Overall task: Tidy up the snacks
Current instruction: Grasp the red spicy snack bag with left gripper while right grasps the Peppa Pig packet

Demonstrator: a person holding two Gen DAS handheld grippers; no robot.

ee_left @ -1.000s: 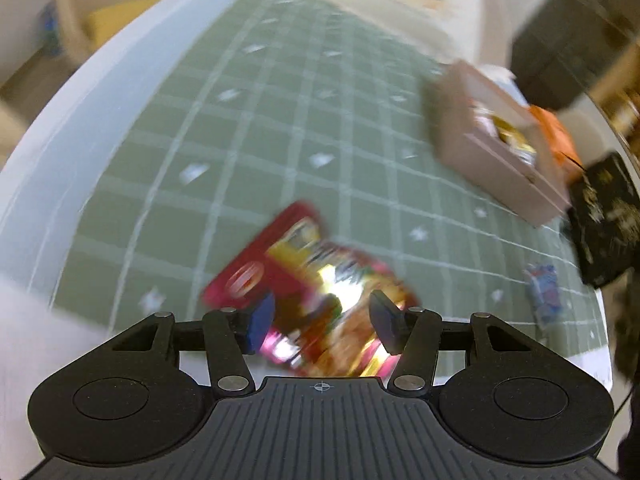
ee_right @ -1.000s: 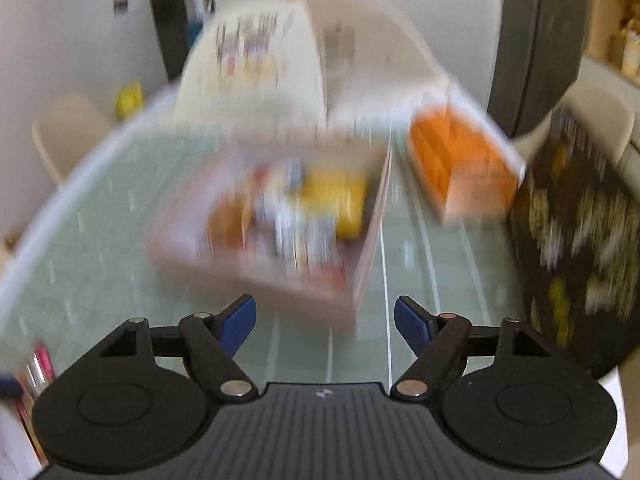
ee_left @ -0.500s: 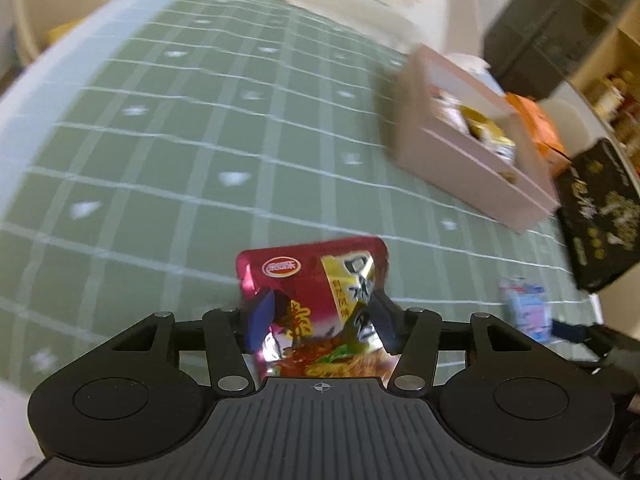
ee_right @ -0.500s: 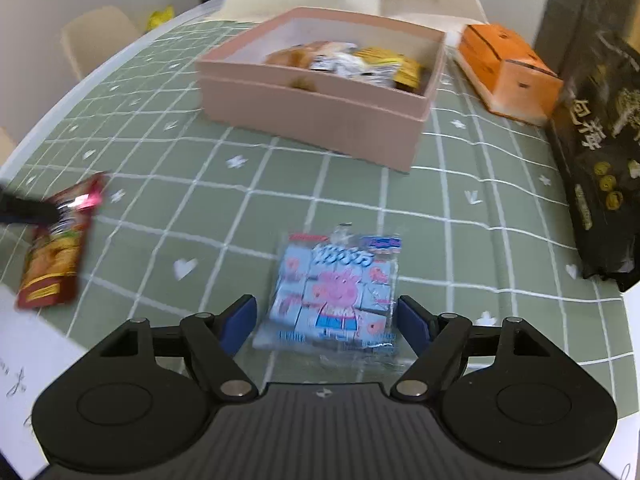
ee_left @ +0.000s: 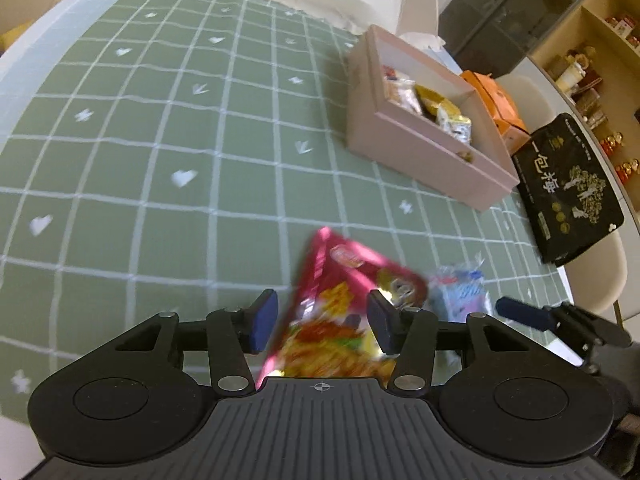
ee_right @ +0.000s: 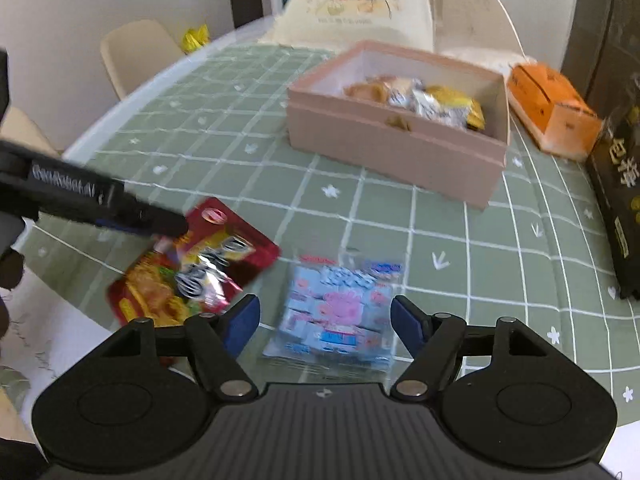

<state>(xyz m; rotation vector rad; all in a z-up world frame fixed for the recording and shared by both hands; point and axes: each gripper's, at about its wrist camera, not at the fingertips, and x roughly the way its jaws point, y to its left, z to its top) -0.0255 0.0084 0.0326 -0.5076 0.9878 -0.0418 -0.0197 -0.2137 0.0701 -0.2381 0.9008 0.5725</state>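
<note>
1. Green checked tablecloth [ee_right: 460, 240] covers a round table; chairs stand beyond its far rim, and a shelf unit shows in the left wrist view.
2. Pink box [ee_right: 384, 148], already holding wrapped snacks, sits mid-table. An orange carton [ee_right: 556, 112] and a black bag [ee_left: 568, 188] lie just beside it on its right.
3. Left gripper [ee_left: 322, 320]: jaws apart and closing, red snack packet [ee_left: 352, 312] between them. Contact by the pads cannot be confirmed; the packet is blurred.
4. Right gripper [ee_right: 324, 316]: jaws apart and closing around the blue snack packet [ee_right: 340, 308], which lies flat; pads clear of it.
5. Risk: both packets are thin, glossy film lying flat. Pads may skid over the film or pinch only a corner, letting the packet swing or drop.
6. Risk: the packets lie near each other, so the grippers may collide.
7. Clearance: open cloth between packets and box. Both packets lie near the table's near edge; a nudge could push one off.
</note>
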